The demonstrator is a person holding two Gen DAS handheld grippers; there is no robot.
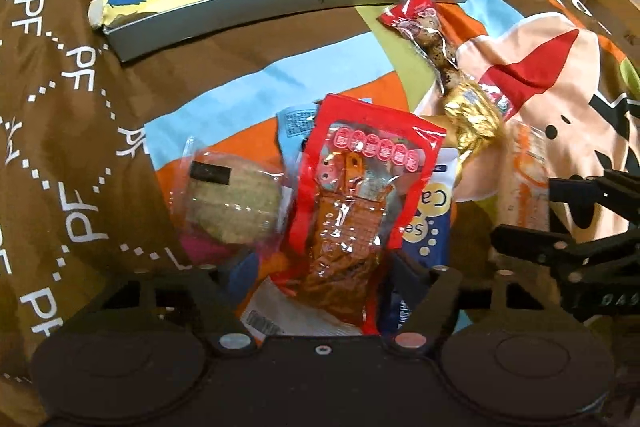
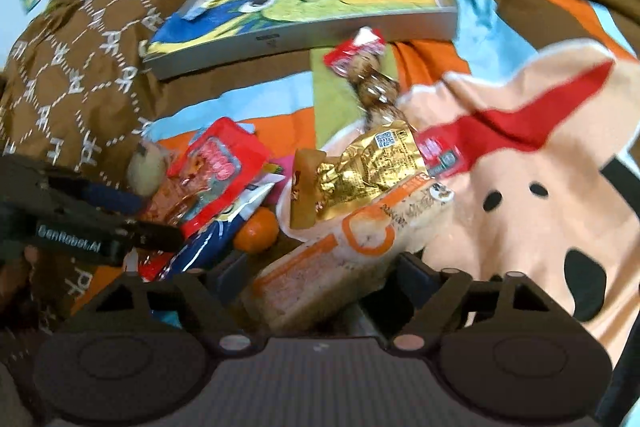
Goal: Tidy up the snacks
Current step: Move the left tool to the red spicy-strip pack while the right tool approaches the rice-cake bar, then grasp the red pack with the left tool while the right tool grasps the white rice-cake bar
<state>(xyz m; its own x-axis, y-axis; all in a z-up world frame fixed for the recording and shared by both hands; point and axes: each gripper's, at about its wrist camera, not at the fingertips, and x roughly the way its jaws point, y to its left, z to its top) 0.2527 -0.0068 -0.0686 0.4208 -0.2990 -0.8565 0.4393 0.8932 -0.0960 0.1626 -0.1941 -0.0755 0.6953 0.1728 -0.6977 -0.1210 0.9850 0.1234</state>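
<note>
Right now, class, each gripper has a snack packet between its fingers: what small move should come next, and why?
Probably close the left gripper on the red packet lying between its open fingers, then lift it toward the grey tray, which holds no snacks yet. The right gripper likewise straddles the orange-striped packet.

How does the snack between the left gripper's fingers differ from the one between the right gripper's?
The red packet between the left gripper fingers is flat, glossy, with a clear window showing brown pieces. The orange-trimmed wrapped cake between the right gripper fingers is thick, pale and blocky. The red packet overlaps a blue pouch; the cake lies under a gold wrapper. Both lie on the blanket.
</note>
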